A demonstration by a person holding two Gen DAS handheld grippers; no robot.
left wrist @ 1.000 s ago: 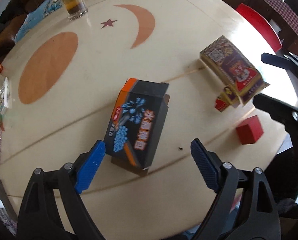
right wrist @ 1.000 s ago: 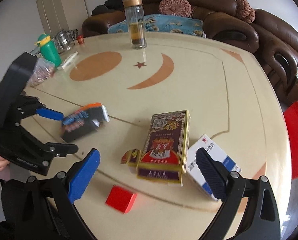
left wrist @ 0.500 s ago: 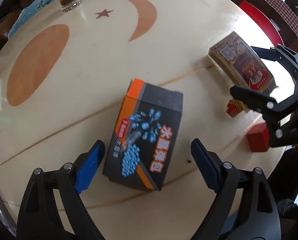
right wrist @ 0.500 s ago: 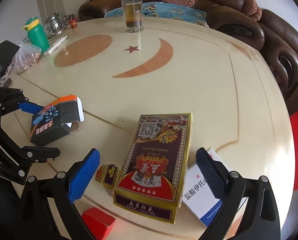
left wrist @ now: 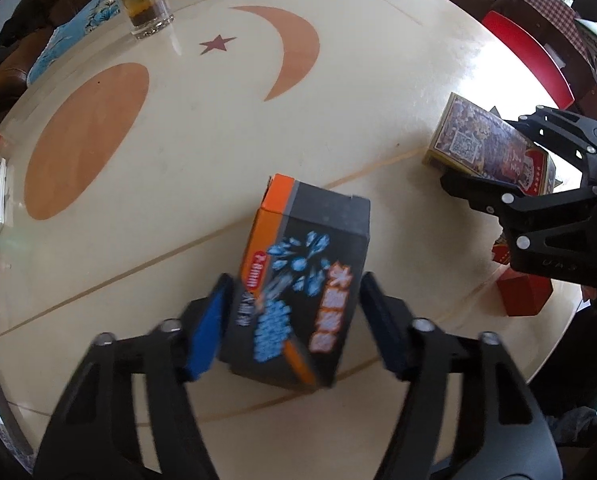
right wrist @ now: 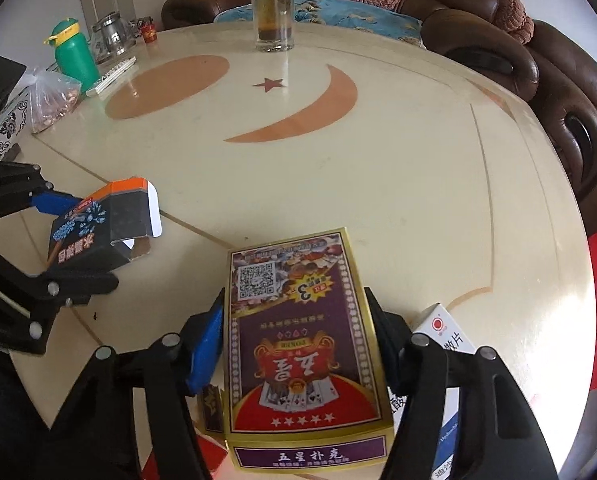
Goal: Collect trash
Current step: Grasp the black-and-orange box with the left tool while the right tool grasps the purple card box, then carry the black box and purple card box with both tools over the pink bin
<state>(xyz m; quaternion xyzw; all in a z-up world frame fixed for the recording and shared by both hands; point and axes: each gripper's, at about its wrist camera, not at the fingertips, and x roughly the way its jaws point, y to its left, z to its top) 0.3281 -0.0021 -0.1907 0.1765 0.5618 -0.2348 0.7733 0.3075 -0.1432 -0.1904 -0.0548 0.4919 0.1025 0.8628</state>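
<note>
A black and orange carton lies on the round cream table. My left gripper is shut on it, fingers pressed to both sides; the carton also shows in the right wrist view. A purple and gold playing-card box lies near the table's front edge. My right gripper is shut on it, fingers against both long sides; the box also shows in the left wrist view.
A white and blue medicine box lies right of the card box. A small red box and a small card pack lie near it. A glass bottle of tea, green bottle and snack bag stand far off.
Both grippers have moved forward and closed: the left one onto the black and orange carton, the right one onto the playing-card box. Earlier both were open and behind the boxes.
</note>
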